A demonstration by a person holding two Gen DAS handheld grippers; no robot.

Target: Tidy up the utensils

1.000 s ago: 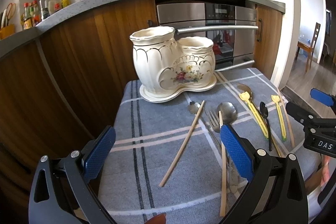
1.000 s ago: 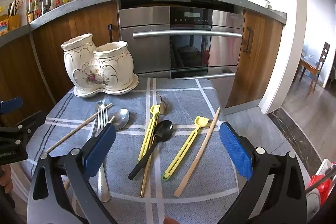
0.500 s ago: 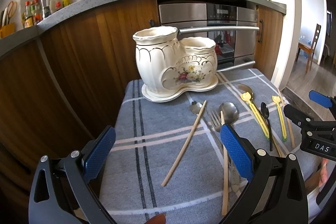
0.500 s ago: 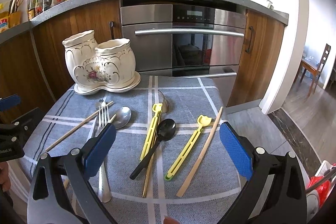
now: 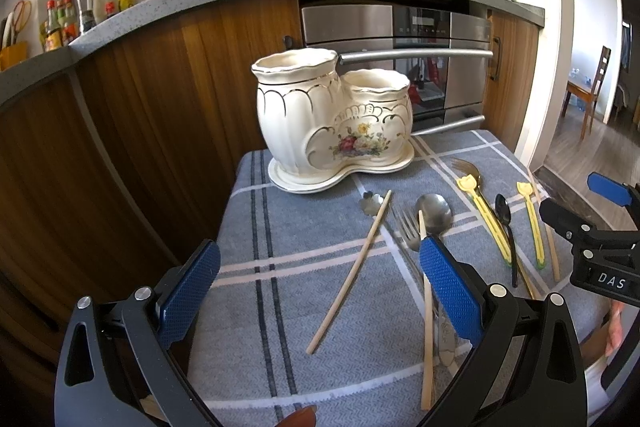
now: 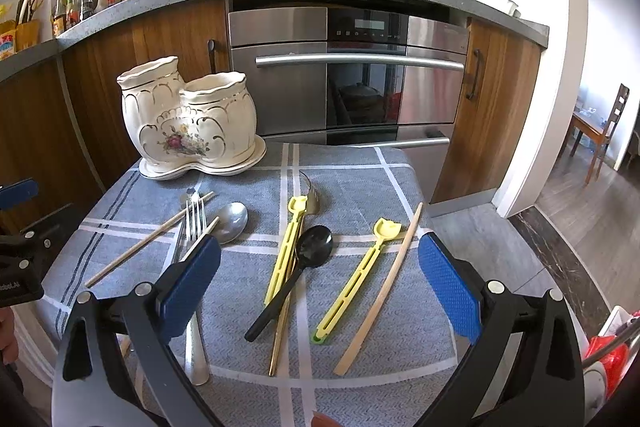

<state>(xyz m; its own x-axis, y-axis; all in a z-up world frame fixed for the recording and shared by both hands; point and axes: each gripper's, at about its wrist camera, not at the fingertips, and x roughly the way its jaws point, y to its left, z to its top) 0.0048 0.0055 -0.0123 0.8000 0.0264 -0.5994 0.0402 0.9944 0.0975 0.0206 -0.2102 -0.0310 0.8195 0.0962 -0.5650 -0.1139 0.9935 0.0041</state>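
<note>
From the left wrist camera, the left gripper point(image 5: 316, 291) hangs spread wide and empty above the blue-grey checked tablecloth point(image 5: 300, 311), and a pale wooden chopstick point(image 5: 352, 269) lies on the cloth between its blue pads, long axis running from near the gripper up toward the cream two-pot ceramic holder with a painted flower spray point(image 5: 334, 123). A second wooden chopstick point(image 5: 427, 327), a steel fork point(image 5: 406, 223) and a steel spoon point(image 5: 434, 213) lie just beside the right-hand pad. Against the frame a second earlier, the holder sits larger and lower here, so this gripper has eased forward. From the right wrist camera, the right gripper point(image 6: 318, 289) is likewise spread and empty, with a black plastic spoon point(image 6: 298, 275) and two yellow plastic utensils point(image 6: 286, 249) point(image 6: 354, 281) lying lengthwise between its pads, handles toward it; the view has crept slightly closer too. The left hand seems nearer the holder, so its chopstick looks the likelier first pick.
</note>
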